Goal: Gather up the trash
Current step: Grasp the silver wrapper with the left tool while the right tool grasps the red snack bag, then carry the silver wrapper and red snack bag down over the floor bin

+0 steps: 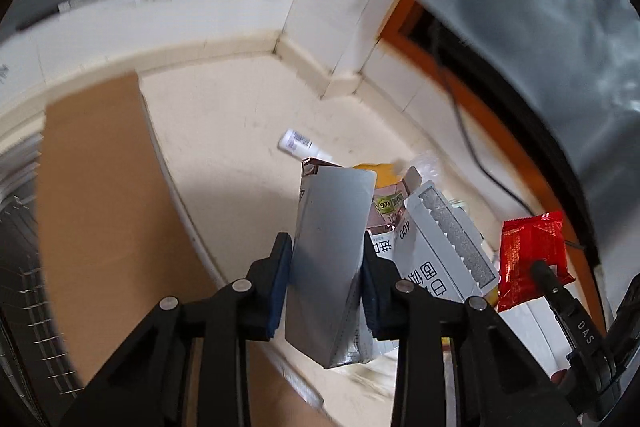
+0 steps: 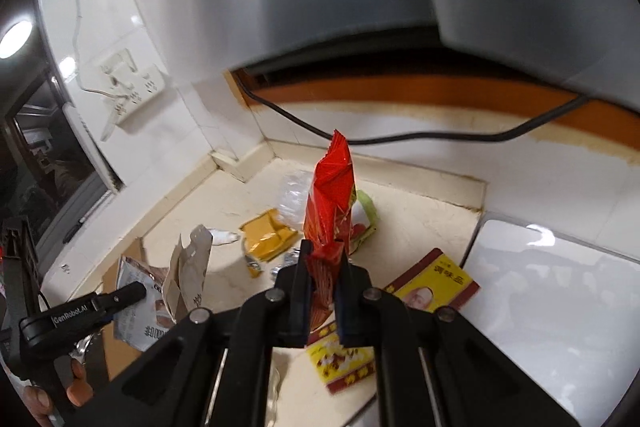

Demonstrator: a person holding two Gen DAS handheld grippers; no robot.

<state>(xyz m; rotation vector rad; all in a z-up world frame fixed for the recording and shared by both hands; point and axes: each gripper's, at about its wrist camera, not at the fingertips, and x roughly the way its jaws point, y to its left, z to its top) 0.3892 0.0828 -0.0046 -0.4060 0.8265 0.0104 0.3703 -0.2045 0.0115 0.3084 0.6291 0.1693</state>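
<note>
Trash split between hands: left hand-held gripper (image 1: 326,259) clenched on a flattened grey box (image 1: 328,251); right hand-held gripper (image 2: 325,263) grasping a red wrapper (image 2: 332,195). More wrappers litter the desk (image 2: 420,227).

A flattened silver carton (image 1: 330,267) stands nearly upright, pinched at its sides, raised above the cream desk (image 1: 240,147). A crinkled red wrapper (image 2: 330,211) points upward, clamped at its lower end. On the desk lie a torn white box (image 1: 444,247), a yellow packet (image 2: 270,237), clear plastic (image 2: 294,195) and a small white tube (image 1: 298,143), well apart.
</note>
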